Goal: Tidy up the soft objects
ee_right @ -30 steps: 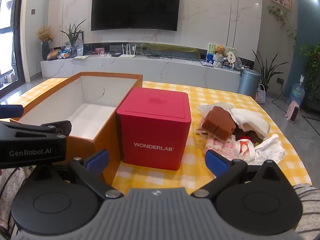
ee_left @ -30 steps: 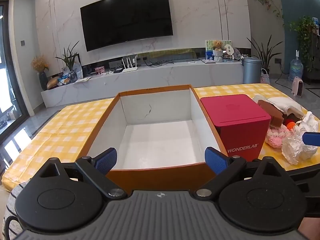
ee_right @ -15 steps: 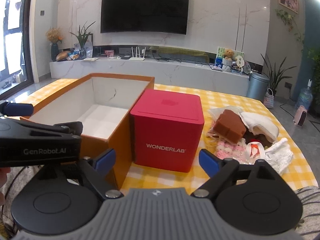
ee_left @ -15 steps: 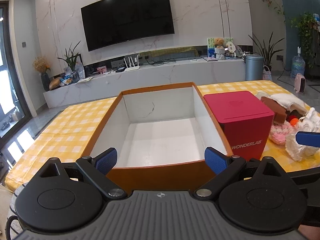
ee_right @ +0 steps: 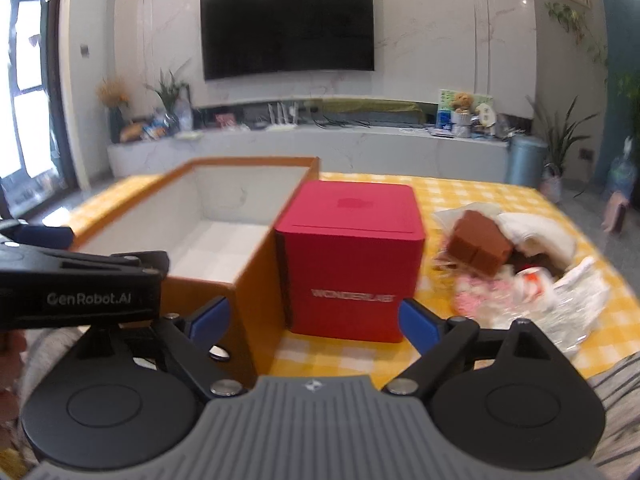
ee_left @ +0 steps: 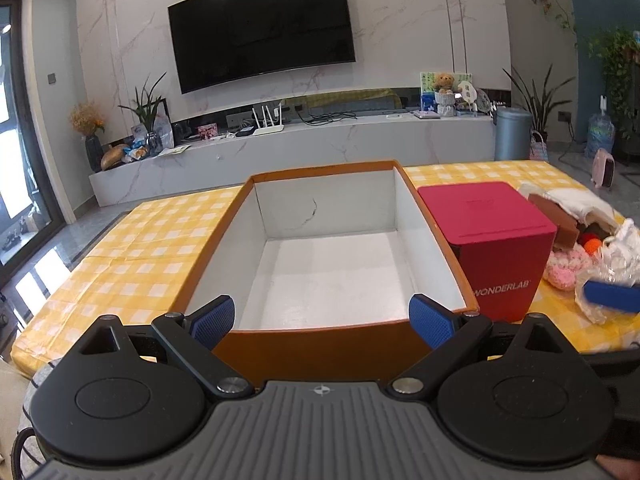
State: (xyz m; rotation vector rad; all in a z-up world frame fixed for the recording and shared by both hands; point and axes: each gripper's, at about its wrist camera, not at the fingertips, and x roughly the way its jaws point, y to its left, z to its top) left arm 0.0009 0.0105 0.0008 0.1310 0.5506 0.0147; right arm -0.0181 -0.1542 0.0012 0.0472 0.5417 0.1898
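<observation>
An open orange box with a white inside [ee_left: 320, 264] [ee_right: 224, 236] sits on the yellow checked table. A red WONDERLAB cube [ee_left: 492, 240] [ee_right: 352, 256] stands against its right side. Right of the cube lies a pile of soft things: a brown block [ee_right: 478, 246], white cloth [ee_right: 540, 236], a pink fluffy item [ee_right: 476, 300] [ee_left: 568, 268] and crinkled clear plastic [ee_right: 572, 304]. My left gripper [ee_left: 322, 316] is open and empty before the box's near wall. My right gripper [ee_right: 314, 318] is open and empty in front of the cube.
The table with its yellow checked cloth [ee_left: 132, 248] stretches left of the box. The left gripper's body [ee_right: 76, 292] shows at the left of the right wrist view. A TV console [ee_left: 304, 148] and bin [ee_left: 512, 132] stand beyond the table.
Both grippers have shifted slightly to the left and stayed open. The right wrist view swings left and is now blurred by motion. Nothing on the table has moved.
</observation>
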